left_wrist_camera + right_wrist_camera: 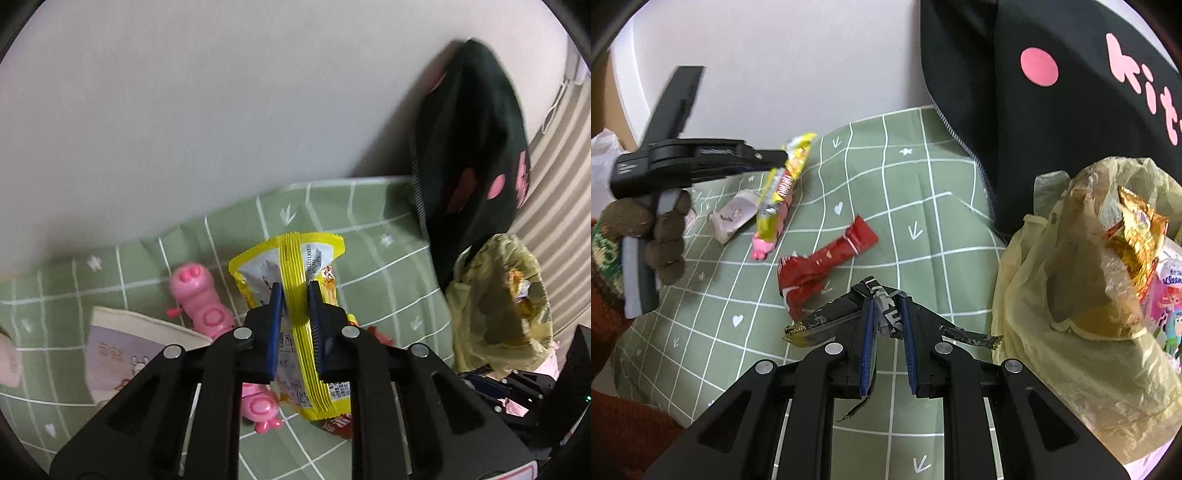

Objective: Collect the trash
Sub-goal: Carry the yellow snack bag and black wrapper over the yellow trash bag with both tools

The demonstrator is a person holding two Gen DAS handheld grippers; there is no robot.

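Note:
My left gripper (295, 291) is shut on a yellow snack wrapper (291, 254) and holds it above the green checked cloth (373, 229). The right wrist view shows that left gripper (783, 157) from the side with the yellow wrapper (792, 166) hanging from it. My right gripper (886, 304) is shut on a crumpled black wrapper (827, 321) low over the cloth. A torn red wrapper (820, 266) lies on the cloth just beyond it. To the right stands a pale yellow plastic bag (1052, 280), mouth open, with a gold wrapper (1137, 236) inside.
A pink pig toy (195, 291) and a paper cup (122, 347) lie on the cloth at the left. A black garment with pink dots (1034, 92) hangs behind the bag (498, 306). A brown knitted glove (661, 236) grips the left handle. A white wall stands behind.

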